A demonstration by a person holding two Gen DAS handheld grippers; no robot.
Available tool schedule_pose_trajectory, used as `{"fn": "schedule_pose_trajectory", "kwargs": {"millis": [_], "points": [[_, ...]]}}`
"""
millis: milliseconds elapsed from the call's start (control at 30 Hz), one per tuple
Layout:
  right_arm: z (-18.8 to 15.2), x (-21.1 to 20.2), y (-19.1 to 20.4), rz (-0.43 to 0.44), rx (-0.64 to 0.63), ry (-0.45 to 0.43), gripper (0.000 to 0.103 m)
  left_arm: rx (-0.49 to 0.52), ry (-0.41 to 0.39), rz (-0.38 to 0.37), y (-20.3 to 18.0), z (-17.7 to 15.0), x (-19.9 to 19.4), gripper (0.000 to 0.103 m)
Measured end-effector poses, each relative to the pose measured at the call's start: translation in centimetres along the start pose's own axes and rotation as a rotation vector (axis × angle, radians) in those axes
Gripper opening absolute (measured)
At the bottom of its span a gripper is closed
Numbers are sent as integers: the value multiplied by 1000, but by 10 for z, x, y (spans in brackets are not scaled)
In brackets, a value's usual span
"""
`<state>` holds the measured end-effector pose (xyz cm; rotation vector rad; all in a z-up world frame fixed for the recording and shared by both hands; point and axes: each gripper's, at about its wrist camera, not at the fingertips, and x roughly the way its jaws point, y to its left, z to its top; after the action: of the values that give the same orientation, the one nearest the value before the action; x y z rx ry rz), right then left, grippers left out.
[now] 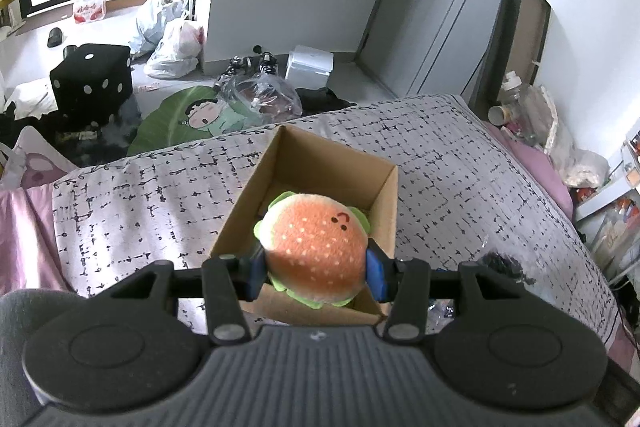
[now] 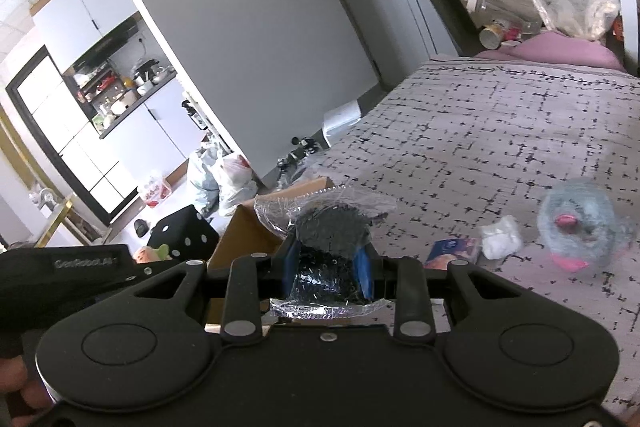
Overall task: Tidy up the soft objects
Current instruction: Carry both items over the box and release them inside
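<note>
Nearest to us, our left gripper (image 1: pixel 316 269) is clenched on the burger plush (image 1: pixel 316 247), its blue pads (image 1: pixel 376 273) pressing the bun from both sides. We hold the plush over the open cardboard box (image 1: pixel 384 211), at the near end of the box; whether it touches the floor of the box we cannot tell. This box stands on the grey patterned bedspread (image 1: pixel 460 163).

Our right gripper (image 2: pixel 327 267) is grasping the black item in a clear plastic bag (image 2: pixel 330 227), raised above the bedspread (image 2: pixel 480 131). Behind it and to its left we see an edge of the cardboard box (image 2: pixel 248 227). To the right, on the bed, lie a small printed packet (image 2: pixel 452 251), then a white soft bundle (image 2: pixel 500 237), then a blurred grey-blue fluffy toy (image 2: pixel 580 227) with pink parts. Further away, past the bed end, a black dice-shaped stool (image 1: pixel 91 79) stands on the floor.
</note>
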<state>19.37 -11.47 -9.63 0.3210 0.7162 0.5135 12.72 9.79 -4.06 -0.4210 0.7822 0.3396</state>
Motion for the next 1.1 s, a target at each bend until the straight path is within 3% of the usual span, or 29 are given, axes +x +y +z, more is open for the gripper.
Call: {"fn": "schedule_pose_trajectory", "kwargs": {"millis": [433,733,900,967,1100], "points": [[-2,31,27,46,-52,17,30,-94,49,-13,36,9,31,48],[-6,57,50,53,-82,59,31,-99,90,-21,54,18,53,48],[-10,70,52,56,-62,125,41,-93,118,-37,55,21,68,48],[-11,69,52,45,-50,119,55,-90,123,-45,53,23,73,48],[-8,63,48,9,-27,97,56,-69,127,-49,49,27,81,48]]}}
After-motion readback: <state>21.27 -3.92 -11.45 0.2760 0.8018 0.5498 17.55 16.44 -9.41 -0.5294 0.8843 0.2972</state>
